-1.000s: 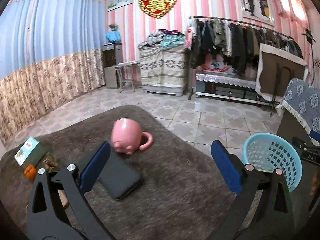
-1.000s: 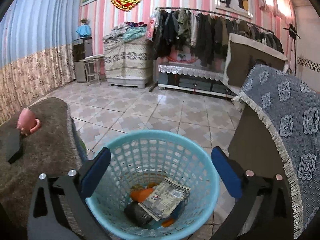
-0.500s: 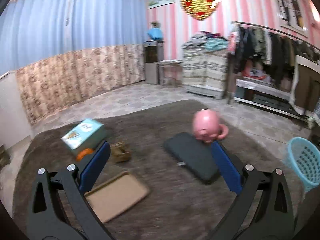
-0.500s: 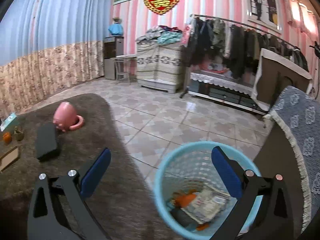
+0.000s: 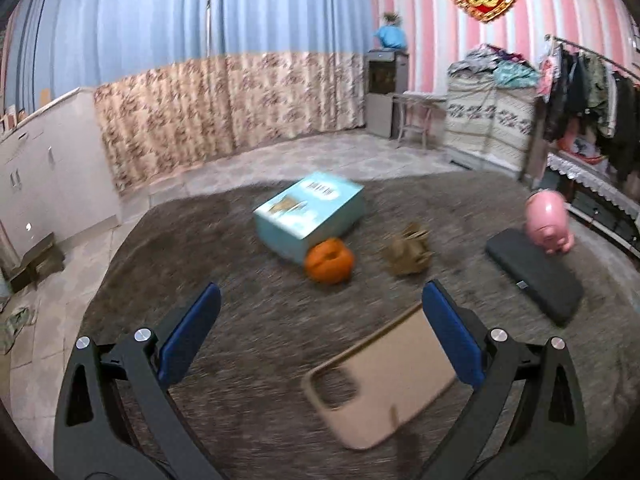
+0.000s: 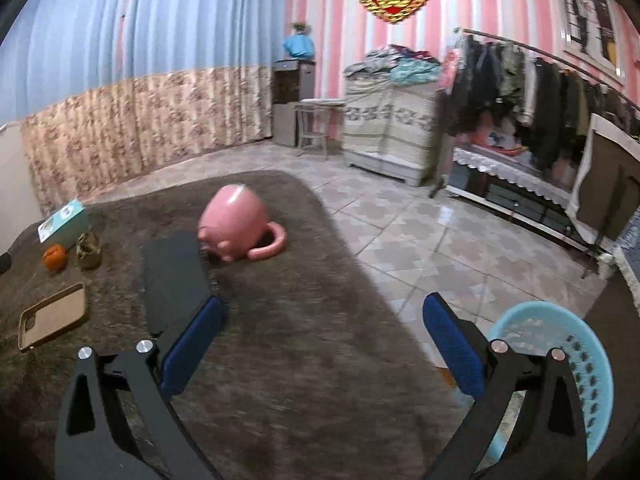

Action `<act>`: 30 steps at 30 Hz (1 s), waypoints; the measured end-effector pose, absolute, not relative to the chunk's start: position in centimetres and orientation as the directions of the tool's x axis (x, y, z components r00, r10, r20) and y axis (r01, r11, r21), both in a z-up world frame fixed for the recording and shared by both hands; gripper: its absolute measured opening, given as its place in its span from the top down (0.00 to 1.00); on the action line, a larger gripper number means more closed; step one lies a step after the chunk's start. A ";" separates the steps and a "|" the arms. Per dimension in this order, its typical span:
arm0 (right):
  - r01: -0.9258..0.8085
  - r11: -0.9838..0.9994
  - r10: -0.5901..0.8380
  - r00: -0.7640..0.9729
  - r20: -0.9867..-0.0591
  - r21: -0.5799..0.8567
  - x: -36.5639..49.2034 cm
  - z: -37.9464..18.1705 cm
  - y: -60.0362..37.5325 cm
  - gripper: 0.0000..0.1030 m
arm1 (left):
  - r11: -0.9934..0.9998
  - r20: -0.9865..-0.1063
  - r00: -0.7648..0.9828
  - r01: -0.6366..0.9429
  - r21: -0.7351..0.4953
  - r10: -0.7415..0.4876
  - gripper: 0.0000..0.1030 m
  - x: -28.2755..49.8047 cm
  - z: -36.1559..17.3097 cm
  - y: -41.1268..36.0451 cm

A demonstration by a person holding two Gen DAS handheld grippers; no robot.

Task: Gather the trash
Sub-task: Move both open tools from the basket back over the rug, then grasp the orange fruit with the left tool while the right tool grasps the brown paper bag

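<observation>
1 blue basket (image 6: 560, 336), contents hidden, edge-cropped.

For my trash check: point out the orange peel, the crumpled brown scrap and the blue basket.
orange peel (image 5: 329, 261), left wrist view, middle of it
crumpled brown scrap (image 5: 408, 251), left wrist view, its centre
blue basket (image 6: 592, 364), right wrist view, perforated wall

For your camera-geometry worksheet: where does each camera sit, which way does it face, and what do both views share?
Left wrist: on the left tool, open, looking down over the rug at the orange peel and teal box; only its own fingers show.
Right wrist: on the right tool, open, facing the pink mug, with the blue basket at right.
Shared: mug, peel, box.
</observation>
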State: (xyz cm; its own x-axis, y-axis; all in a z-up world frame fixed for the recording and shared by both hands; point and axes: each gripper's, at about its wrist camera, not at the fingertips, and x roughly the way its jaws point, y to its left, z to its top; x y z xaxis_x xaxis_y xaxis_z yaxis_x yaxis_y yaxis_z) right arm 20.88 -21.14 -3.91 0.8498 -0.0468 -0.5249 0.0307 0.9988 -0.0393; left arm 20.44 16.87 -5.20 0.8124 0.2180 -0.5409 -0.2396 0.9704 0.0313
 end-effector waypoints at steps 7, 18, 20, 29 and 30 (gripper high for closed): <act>-0.066 0.997 0.039 0.840 -0.541 -0.032 23.3 -5.0 -17.0 0.04 | 0.962 -0.585 0.775 -0.270 0.033 0.238 0.05 23.0 -7.5 19.2; -0.085 0.990 0.008 0.837 -0.547 -0.116 25.4 -5.1 -13.4 0.04 | 0.972 -0.665 0.731 -0.234 -0.035 0.152 0.23 30.4 -9.7 18.7; -0.093 0.988 0.010 0.830 -0.557 -0.121 25.7 -5.3 -13.2 0.04 | 0.974 -0.691 0.712 -0.219 -0.048 0.126 0.38 31.4 -10.3 18.9; -0.142 0.982 0.039 0.802 -0.596 -0.126 26.7 -5.7 -10.6 0.04 | 0.970 -0.700 0.711 -0.210 -0.125 0.063 0.79 31.0 -10.7 20.5; -0.149 0.983 0.053 0.797 -0.601 -0.111 26.8 -5.7 -10.3 0.04 | 0.971 -0.694 0.716 -0.209 -0.113 0.074 0.79 30.4 -10.4 20.5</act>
